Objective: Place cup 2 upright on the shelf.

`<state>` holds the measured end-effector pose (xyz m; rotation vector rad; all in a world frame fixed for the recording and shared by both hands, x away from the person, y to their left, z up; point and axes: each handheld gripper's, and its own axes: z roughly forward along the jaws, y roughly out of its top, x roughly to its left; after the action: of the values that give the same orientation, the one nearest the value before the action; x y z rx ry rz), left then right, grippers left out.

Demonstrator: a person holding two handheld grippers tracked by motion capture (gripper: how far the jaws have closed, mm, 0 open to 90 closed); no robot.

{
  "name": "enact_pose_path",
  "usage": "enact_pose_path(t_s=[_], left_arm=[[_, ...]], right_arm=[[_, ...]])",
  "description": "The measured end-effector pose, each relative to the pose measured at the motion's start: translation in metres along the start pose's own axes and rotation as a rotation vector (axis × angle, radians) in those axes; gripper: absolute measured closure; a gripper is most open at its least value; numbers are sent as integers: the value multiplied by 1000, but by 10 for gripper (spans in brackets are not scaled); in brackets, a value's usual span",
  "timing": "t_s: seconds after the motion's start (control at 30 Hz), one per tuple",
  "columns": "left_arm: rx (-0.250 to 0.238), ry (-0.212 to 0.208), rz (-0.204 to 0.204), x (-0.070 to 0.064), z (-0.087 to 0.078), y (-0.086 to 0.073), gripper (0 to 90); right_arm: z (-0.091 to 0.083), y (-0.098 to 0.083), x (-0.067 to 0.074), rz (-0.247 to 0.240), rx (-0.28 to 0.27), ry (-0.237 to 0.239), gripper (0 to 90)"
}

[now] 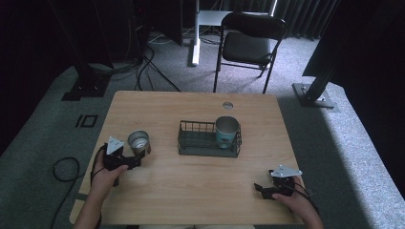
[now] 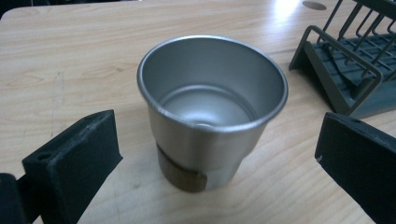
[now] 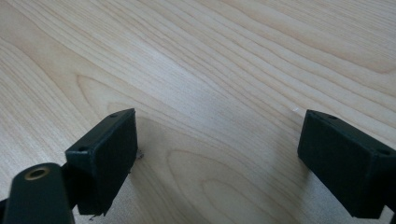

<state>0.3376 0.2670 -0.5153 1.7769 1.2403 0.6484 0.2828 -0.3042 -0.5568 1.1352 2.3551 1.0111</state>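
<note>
Standing upright at the left of the high view, the steel cup sits on the table, empty, with a brown patch low on its wall. The left gripper sits just below it in frame, jaws spread wide to either side of the cup without touching it. A dark wire basket at center frame holds a teal cup in its right end. At lower right, the right gripper rests low over bare wood, jaws apart.

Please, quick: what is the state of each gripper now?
Left gripper: open, jaws on either side of the steel cup, not touching it.
Right gripper: open, holding nothing, over the table.
</note>
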Motion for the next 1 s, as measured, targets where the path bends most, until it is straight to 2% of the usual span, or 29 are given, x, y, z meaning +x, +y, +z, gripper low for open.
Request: enact_pose_path(t_s=[0.2, 0.27, 0.33, 0.53, 0.7, 0.83, 1.0], left_arm=[[0, 12, 17, 3, 9, 3, 5], [-5, 2, 15, 4, 12, 5, 5], [-2, 4, 33, 5, 14, 5, 5], [-18, -4, 31, 6, 19, 11, 5], [-16, 0, 71, 3, 25, 14, 4], [-28, 1, 74, 2, 29, 14, 6], [-45, 8, 63, 0, 30, 14, 69]], right_arm=[[0, 0, 0, 0, 0, 0, 117], [0, 0, 0, 0, 0, 0, 117], [0, 0, 0, 1, 0, 0, 117], [0, 0, 0, 4, 0, -3, 117], [0, 0, 0, 8, 1, -6, 117], [0, 0, -1, 12, -1, -9, 117], [0, 0, -1, 13, 0, -10, 117]])
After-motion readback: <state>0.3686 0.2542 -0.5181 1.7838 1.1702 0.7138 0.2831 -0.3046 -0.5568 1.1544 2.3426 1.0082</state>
